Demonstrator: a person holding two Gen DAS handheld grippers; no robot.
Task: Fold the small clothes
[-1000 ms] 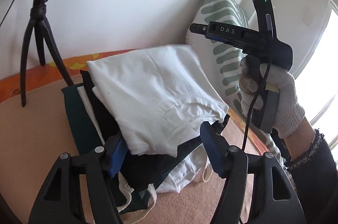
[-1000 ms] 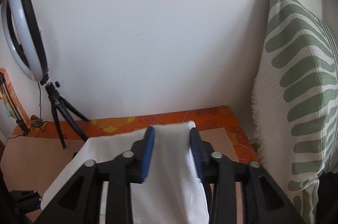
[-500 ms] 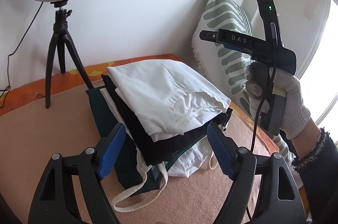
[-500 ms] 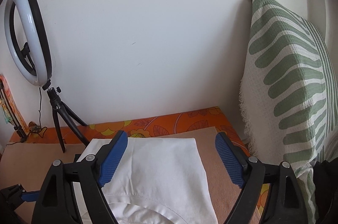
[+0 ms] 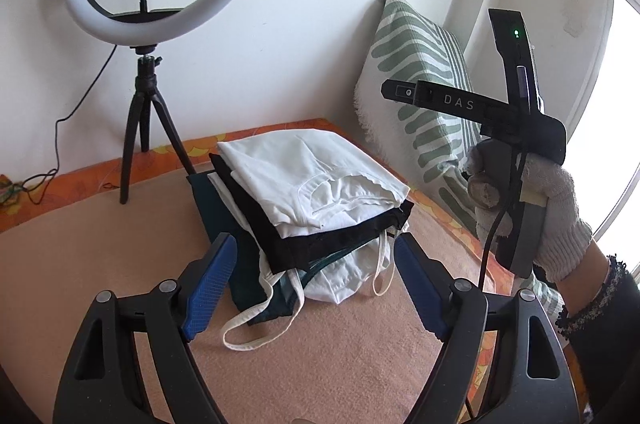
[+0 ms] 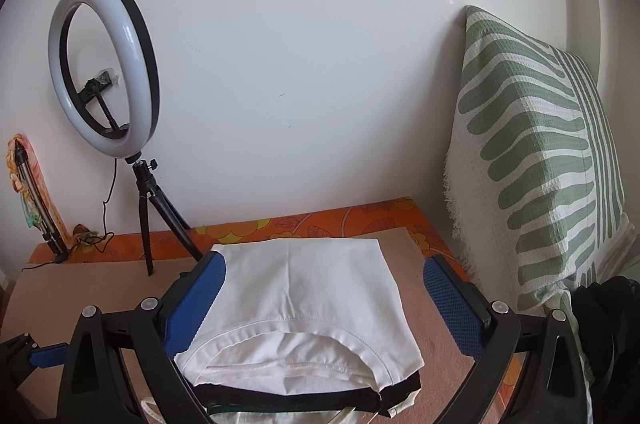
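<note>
A folded white garment (image 5: 308, 176) lies on top of a stack of folded clothes (image 5: 296, 244) with black, white and dark green layers. It also shows in the right wrist view (image 6: 308, 300). My left gripper (image 5: 316, 280) is open and empty, just in front of the stack. My right gripper (image 6: 324, 308) is open and empty, held above the white garment, its jaws spread to either side. The right gripper's body (image 5: 516, 128) shows in the left wrist view, held in a gloved hand to the right of the stack.
A ring light on a black tripod (image 5: 144, 96) stands at the back left by the wall. A green-striped pillow (image 6: 540, 160) leans against the wall on the right. The clothes lie on a tan mat (image 5: 92, 248) over an orange patterned cover (image 6: 320, 220).
Both grippers opened and let go of the white garment, which dropped flat onto the stack. Both grippers then drew back and rose away from the stack.
</note>
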